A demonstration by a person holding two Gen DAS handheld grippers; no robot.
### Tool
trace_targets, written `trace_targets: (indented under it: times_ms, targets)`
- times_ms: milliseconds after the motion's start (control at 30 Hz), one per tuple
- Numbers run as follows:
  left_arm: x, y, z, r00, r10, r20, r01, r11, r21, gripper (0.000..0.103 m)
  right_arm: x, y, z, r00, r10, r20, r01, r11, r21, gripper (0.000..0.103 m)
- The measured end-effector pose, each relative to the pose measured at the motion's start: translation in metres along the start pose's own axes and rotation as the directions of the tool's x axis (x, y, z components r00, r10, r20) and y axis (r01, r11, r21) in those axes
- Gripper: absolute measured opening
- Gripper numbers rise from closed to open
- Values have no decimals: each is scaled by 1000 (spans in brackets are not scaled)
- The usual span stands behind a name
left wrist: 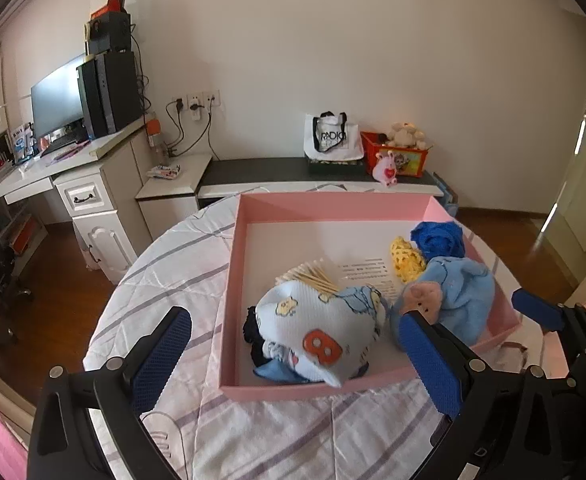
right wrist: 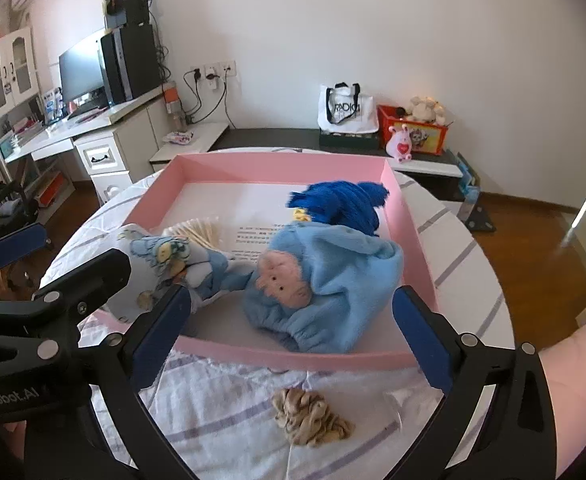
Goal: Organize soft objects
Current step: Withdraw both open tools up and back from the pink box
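the left wrist camera is looking forward and down along its own fingers, from the near left of the pink tray [left wrist: 249, 208], close above the striped bedding. the right wrist camera is sitting to its right, probably a little nearer, facing likewise. both are sharing the tray, the light blue hat [right wrist: 333, 280], the desk [left wrist: 33, 168] and the far wall.

Printed text on the pink box [left wrist: 249, 208] floor is too small to read. The yellow knit piece [right wrist: 301, 214] is mostly hidden behind the blue hat [right wrist: 333, 276]. A dark item [left wrist: 253, 330] is largely covered by the patterned cloth [left wrist: 317, 320].
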State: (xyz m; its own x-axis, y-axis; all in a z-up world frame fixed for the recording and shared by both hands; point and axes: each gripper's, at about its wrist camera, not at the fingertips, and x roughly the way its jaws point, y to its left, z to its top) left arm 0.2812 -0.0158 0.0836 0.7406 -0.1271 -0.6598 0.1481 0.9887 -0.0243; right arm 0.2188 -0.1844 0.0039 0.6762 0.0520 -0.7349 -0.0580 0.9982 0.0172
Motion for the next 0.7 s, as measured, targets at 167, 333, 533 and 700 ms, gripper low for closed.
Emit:
trace_targets:
  times_ms: [167,333,533,700]
  targets:
    - [-25,3,-14,1000,4,28,-4,1000,-1,103,-21,3,-9,1000,10,26,-9,1000,-3,102]
    - [-55,4,-32,998,5,58,-5,1000,-4,103,-41,4,-17,998,13,53,-12,1000,-6,102]
    - [-87,-2,-46,996,14,91,-13,1000,-4,103,-72,7,-32,996,17,93,-17,1000,-2,103]
    - [-115,-4,-60,993,9,120,-7,1000,-12,103,-95,6,-39,992,22,128,-23,1000,0,103]
